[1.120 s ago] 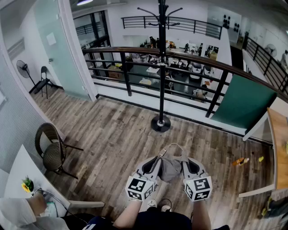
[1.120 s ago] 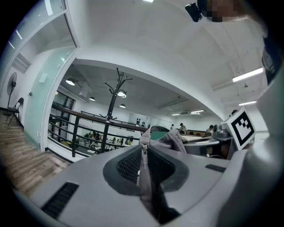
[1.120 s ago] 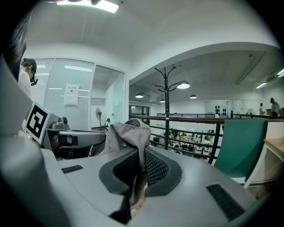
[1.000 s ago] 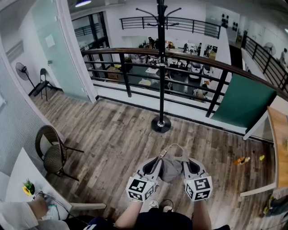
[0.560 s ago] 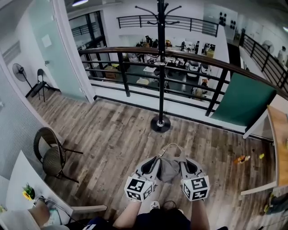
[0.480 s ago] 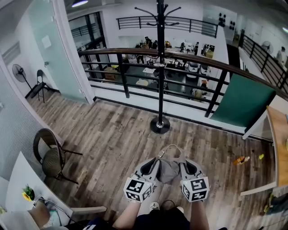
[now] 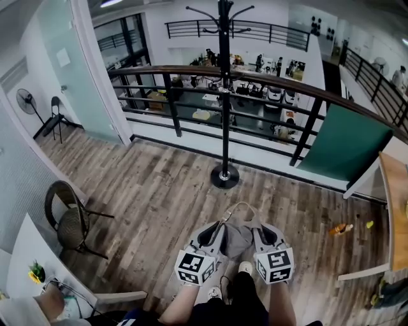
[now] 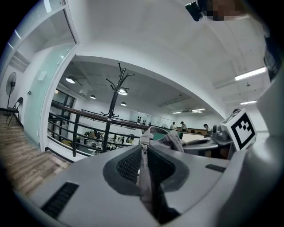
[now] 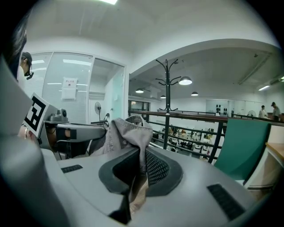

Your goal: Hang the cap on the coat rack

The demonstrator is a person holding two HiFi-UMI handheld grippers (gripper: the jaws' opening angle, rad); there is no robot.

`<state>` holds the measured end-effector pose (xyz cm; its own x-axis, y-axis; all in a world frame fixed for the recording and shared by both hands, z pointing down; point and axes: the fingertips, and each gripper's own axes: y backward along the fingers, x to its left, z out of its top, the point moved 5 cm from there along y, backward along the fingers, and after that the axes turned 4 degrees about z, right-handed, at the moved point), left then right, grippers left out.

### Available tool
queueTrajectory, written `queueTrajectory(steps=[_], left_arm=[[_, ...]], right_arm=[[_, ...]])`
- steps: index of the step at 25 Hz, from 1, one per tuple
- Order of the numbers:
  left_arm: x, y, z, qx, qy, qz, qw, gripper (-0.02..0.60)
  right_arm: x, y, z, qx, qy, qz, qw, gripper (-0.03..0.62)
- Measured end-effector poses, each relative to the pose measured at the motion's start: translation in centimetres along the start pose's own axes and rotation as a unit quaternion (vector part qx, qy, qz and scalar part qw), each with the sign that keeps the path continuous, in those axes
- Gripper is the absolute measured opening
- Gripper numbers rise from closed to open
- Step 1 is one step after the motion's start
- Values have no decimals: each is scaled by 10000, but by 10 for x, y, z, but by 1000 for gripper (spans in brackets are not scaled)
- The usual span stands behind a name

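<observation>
A grey cap hangs stretched between my two grippers over the wooden floor. My left gripper is shut on the cap's left edge. On the other side my right gripper is shut on grey cap cloth. The black coat rack stands straight ahead by the railing, its round base on the floor and its hooks high up. The coat rack also shows in the left gripper view, and the rack in the right gripper view, both beyond the jaws.
A dark railing runs behind the rack, with a green panel at the right. A wicker chair and a white table stand at the left. A wooden desk edge is at the right, small litter on the floor.
The view has shifted a little toward the rack; its base sits slightly lower left in frame. Both grippers keep their hold on the cap.
</observation>
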<state>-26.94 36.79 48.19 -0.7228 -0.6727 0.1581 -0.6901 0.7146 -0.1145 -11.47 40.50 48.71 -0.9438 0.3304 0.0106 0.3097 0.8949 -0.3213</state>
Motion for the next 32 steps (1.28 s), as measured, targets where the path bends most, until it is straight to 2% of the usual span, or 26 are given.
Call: queueTrajectory(steps=[11, 19, 25, 32], left_arm=[[6, -109, 31, -156, 30, 422, 9990, 41], [-7, -190, 46, -185, 33, 673, 9976, 41], [-23, -227, 42, -67, 24, 707, 9975, 41], [-24, -246, 41, -80, 54, 740, 9972, 41]], right_arm=[[-98, -73, 40, 71, 506, 424, 9978, 29], [-177, -104, 56, -29, 585, 706, 9958, 28], [-218, -112, 47, 8, 414, 740, 9964, 28], [-236, -120, 47, -49, 373, 737, 9966, 28]])
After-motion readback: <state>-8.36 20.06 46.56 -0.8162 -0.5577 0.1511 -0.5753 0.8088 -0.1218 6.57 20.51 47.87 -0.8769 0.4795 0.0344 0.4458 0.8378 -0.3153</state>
